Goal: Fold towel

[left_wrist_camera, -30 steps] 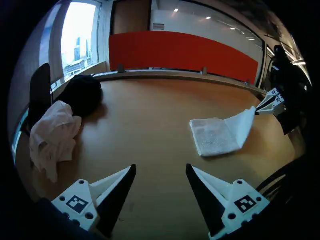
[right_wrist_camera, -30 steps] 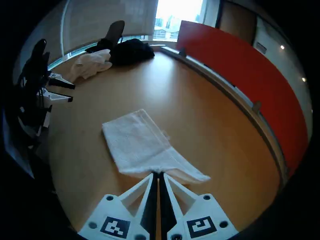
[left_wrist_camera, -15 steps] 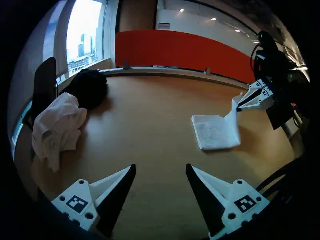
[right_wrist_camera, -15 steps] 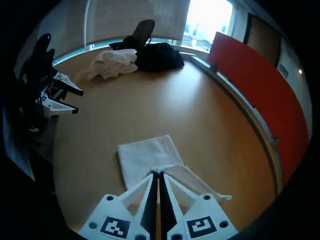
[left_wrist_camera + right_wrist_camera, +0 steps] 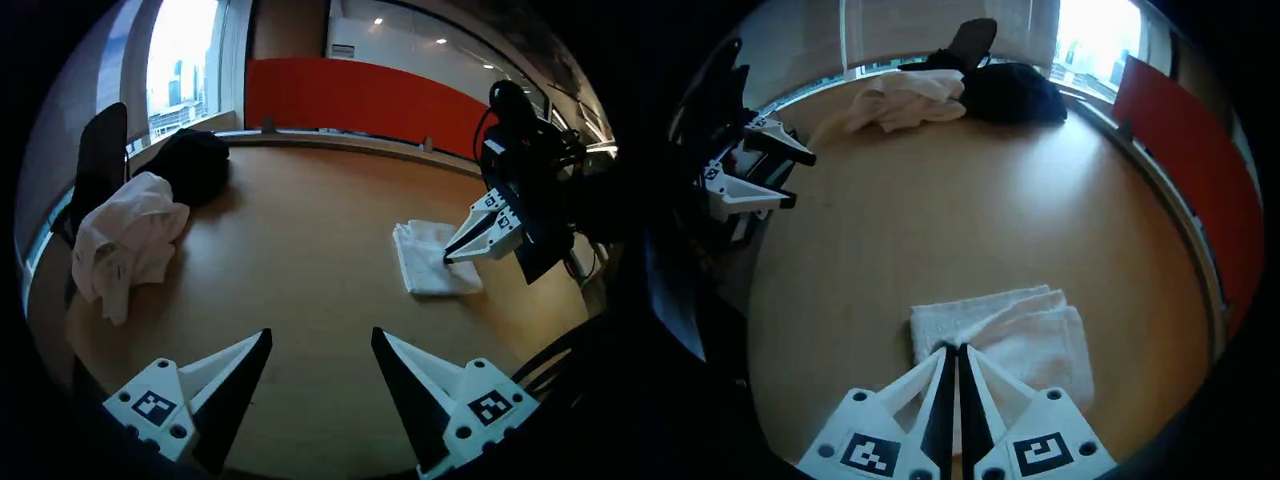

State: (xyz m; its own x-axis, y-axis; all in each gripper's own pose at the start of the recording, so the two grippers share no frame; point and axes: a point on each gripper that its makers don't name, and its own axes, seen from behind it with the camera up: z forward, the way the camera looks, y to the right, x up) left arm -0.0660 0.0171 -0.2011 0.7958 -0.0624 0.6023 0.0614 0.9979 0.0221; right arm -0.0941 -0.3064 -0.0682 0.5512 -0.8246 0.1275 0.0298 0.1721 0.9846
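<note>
Right tongs (image 5: 958,350) clamp the white terry towel (image 5: 1024,336) by its top flap, laying it flat; left tongs (image 5: 320,336) wide, empty.

White towel (image 5: 1016,336); tan wood-grain bench (image 5: 960,208); red partition (image 5: 360,96) along its far edge; black bundle (image 5: 192,160) beside cream cloth (image 5: 128,232).

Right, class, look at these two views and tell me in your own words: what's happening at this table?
A person with a gripper in each hand is folding a white towel on a wooden table. The right gripper is shut on the towel's top layer, which lies doubled over. The left gripper hangs open above bare table. A white garment and a dark garment lie farther off.
</note>
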